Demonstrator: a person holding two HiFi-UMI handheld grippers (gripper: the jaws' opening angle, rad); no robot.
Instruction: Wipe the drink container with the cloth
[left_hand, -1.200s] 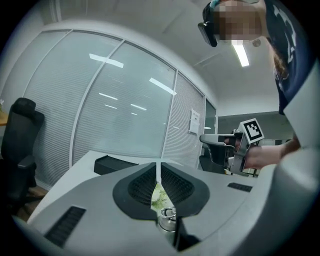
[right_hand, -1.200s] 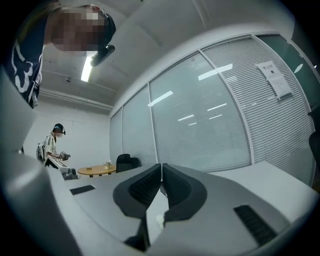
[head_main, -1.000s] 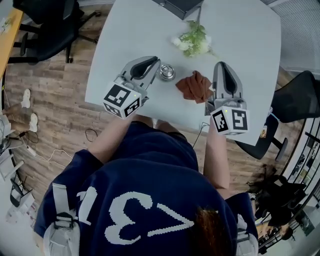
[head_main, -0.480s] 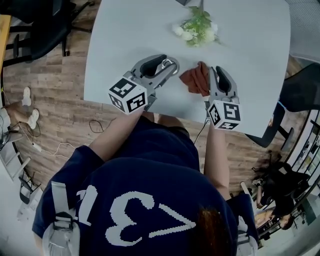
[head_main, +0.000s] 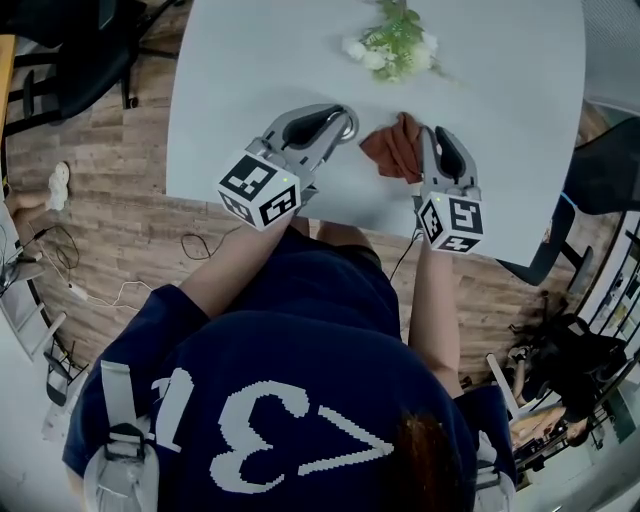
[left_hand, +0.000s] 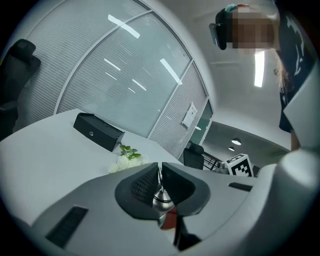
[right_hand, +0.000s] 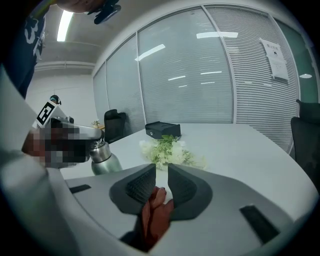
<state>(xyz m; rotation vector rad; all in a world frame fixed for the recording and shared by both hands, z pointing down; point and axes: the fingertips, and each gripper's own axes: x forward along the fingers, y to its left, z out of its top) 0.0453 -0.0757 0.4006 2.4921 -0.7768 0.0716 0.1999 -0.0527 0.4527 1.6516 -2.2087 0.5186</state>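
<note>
A small steel drink bottle (right_hand: 102, 159) stands on the white table (head_main: 250, 70). My left gripper (head_main: 343, 124) has just been closing, and its pads now pinch the bottle's narrow top (left_hand: 161, 199). A crumpled rust-red cloth (head_main: 388, 150) lies to the right of the bottle. My right gripper (head_main: 422, 140) has come down over the cloth's right edge. Its jaws stand apart, with a fold of cloth (right_hand: 155, 212) lying loose between them and bare table showing through the gap at the tips.
A bunch of white flowers with green leaves (head_main: 395, 45) lies farther back on the table, and a black box (right_hand: 162, 128) sits beyond it. Office chairs (head_main: 70, 60) stand on the wooden floor to the left, and another (head_main: 610, 170) is at the right.
Both grippers came down and forward. The left one, first beside the bottle, now has it between its tips. The right one moved from beside the cloth onto its edge.
</note>
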